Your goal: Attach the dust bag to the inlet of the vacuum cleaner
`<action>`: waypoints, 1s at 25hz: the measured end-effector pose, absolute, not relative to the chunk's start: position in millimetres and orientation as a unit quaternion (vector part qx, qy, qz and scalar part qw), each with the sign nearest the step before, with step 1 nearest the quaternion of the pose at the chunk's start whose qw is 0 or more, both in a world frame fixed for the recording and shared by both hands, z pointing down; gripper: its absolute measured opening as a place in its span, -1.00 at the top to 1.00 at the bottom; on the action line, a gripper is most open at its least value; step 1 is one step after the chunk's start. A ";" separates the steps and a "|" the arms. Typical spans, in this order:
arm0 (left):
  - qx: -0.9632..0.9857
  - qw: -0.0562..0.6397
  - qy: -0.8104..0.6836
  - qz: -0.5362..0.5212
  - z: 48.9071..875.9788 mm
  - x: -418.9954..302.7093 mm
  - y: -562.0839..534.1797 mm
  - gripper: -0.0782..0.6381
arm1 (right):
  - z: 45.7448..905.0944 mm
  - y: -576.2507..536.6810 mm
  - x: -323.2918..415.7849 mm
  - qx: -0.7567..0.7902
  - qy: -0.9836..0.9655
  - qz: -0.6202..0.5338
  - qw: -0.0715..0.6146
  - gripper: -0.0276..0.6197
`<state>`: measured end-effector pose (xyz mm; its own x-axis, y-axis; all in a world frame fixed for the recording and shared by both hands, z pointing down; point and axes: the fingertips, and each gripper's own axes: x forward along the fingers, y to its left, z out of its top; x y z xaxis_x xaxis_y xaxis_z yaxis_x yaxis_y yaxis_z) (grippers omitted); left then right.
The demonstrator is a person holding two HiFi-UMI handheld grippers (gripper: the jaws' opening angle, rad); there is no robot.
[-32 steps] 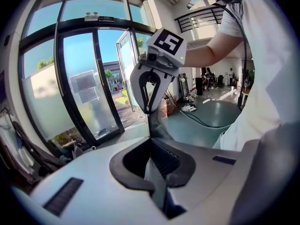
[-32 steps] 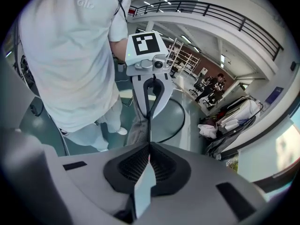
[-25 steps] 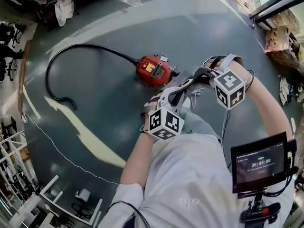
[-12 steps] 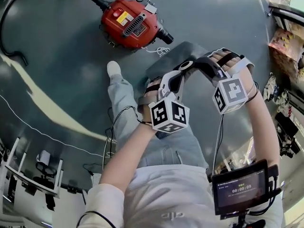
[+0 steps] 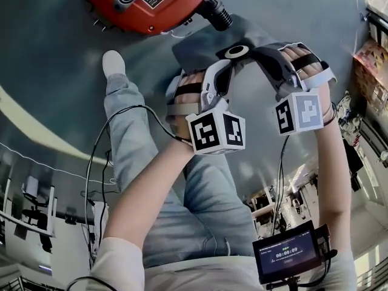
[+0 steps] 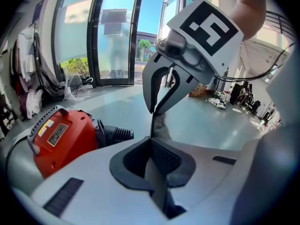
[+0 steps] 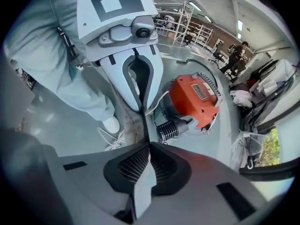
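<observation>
The red vacuum cleaner (image 5: 145,2) lies on the floor at the top of the head view, its black ribbed inlet (image 5: 216,14) pointing right. Just below the inlet hangs the grey dust bag (image 5: 203,41) with its dark ring collar (image 5: 236,51). My left gripper (image 5: 227,65) and right gripper (image 5: 248,54) face each other, both shut on the bag's cloth beside the collar. In the left gripper view a grey strip of the dust bag (image 6: 154,172) runs between the jaws, with the vacuum cleaner (image 6: 58,137) at left. The right gripper view shows the dust bag (image 7: 140,186) pinched likewise, and the inlet (image 7: 171,128) close ahead.
The person's jeans leg and white shoe (image 5: 112,62) are left of the grippers. A thin white cord (image 5: 36,156) crosses the grey floor at left. A small monitor (image 5: 288,253) hangs at lower right. Clutter and bags (image 5: 376,59) line the right edge.
Both grippers have dropped steeply toward the floor with the dust bag held between them. The vacuum cleaner now looms much larger and closer at the top of the head view.
</observation>
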<state>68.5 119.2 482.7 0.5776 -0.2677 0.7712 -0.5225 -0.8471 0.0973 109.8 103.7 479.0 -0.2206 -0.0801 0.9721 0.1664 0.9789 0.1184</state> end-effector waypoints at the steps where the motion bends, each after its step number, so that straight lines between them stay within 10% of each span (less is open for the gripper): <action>1: 0.872 0.158 -0.236 0.398 493.1 68.4 116.2 0.75 | 489.2 100.3 109.6 -0.025 -0.775 -0.107 0.622 0.87; 25: 0.850 0.145 -0.370 0.346 539.8 61.2 62.1 0.75 | 544.6 37.0 96.7 -0.054 -0.783 -0.171 0.596 0.86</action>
<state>61.2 62.1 539.8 0.4864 -0.5288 0.6956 -0.7292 -0.6842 -0.0102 96.7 37.0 544.6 -0.2842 -0.1192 0.9513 0.2890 0.9354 0.2035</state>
